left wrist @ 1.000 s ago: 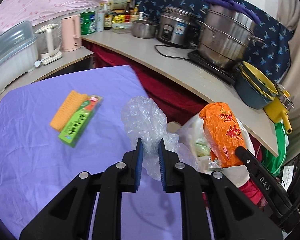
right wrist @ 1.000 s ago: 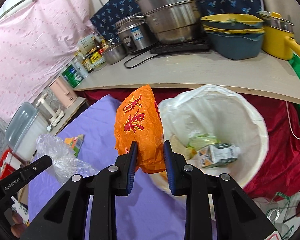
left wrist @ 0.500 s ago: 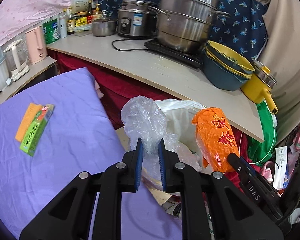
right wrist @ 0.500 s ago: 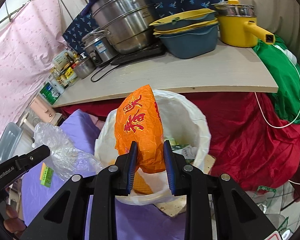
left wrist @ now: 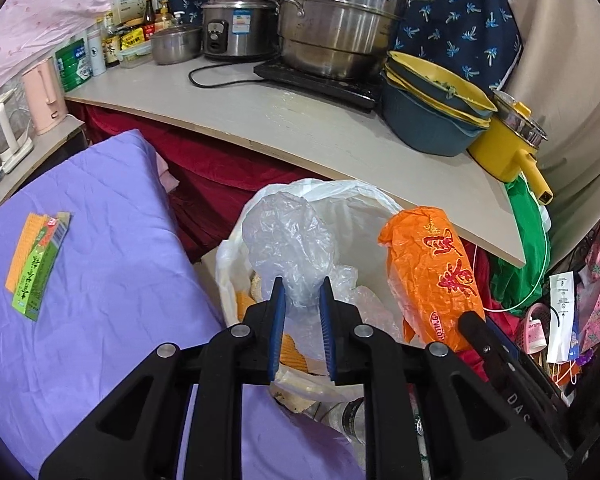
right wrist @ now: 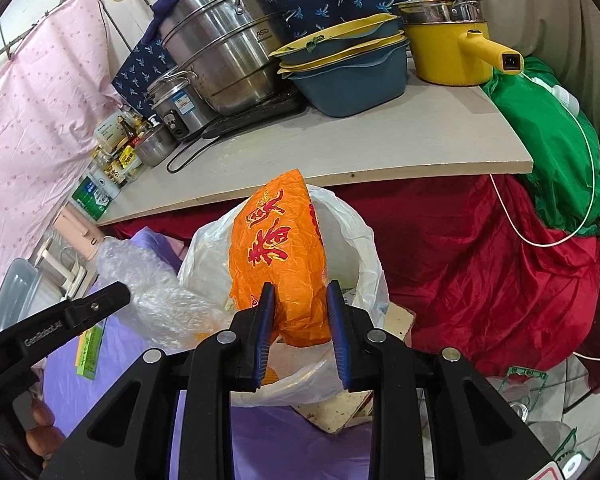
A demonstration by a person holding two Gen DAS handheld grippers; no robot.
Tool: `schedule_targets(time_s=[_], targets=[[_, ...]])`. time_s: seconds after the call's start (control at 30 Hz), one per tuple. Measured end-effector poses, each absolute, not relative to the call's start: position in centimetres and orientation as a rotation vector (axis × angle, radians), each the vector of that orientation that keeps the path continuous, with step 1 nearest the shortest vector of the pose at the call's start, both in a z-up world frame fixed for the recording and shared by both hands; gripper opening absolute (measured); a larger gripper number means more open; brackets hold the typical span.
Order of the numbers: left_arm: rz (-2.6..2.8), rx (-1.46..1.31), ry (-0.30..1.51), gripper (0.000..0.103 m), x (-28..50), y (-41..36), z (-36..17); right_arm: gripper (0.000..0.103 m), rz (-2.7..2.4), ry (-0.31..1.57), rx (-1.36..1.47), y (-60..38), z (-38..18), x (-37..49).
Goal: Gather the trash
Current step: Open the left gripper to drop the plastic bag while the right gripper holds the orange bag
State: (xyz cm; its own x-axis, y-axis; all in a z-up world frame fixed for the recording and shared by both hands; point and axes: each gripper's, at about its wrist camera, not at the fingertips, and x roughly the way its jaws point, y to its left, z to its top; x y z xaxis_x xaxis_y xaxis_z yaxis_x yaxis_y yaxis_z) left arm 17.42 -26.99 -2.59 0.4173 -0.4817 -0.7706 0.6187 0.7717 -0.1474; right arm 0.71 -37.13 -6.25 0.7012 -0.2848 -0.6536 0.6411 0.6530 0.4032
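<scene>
Counter [left wrist: 300,128]: I see a pale board running across the back, carrying a big steel pot [left wrist: 336,20], stacked blue and yellow basins [left wrist: 432,120] and a yellow pan [left wrist: 504,148].
Purple cloth [left wrist: 100,280]: it covers the surface on my left side; a green box [left wrist: 40,268] lies flat on it over an orange pad, well apart from both tools.
Bin [left wrist: 364,208]: lined with a white bag, it stands below the counter edge, between the purple cloth and a red drape [right wrist: 480,272]; scraps show inside it.
Orange bag [right wrist: 280,264]: printed with red characters, it stands upright over the bin's mouth, its top near the counter edge.
Clear bag [left wrist: 288,248]: crumpled thin plastic, it rises above the near side of the bin, just beside the orange bag.
Right tool [right wrist: 300,300]: my right tool is clamped on the lower part of the orange bag, blue pads pressing both sides.
Left tool [left wrist: 302,296]: my left tool pinches the bottom of the clear bag between its blue pads, above the bin.
</scene>
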Motion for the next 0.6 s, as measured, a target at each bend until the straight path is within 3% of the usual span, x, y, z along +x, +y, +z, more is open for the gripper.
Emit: schedule_targets(time_s=[0.23,0.33,0.4,0.6], targets=[[-0.665,0.164,0.912,0.019,18.3,-27.2,-3.4,0.025,-0.563,0.584,0.666,-37.1,-6.2,0.7],[-0.655,0.139,0.918,0.032,18.8,-26.9,-3.4,0.025,-0.565,0.580,0.665,-37.2,-6.2,0.6],[-0.645,0.127,0.907,0.048,19.1,-26.6,-3.3,0.025,-0.563,0.580,0.663,-37.1,-6.1,0.6],[-0.617,0.095,0.898,0.057,19.7,-25.3,-2.9,0.025,-0.554,0.584,0.659,-36.7,-6.2,0.7]])
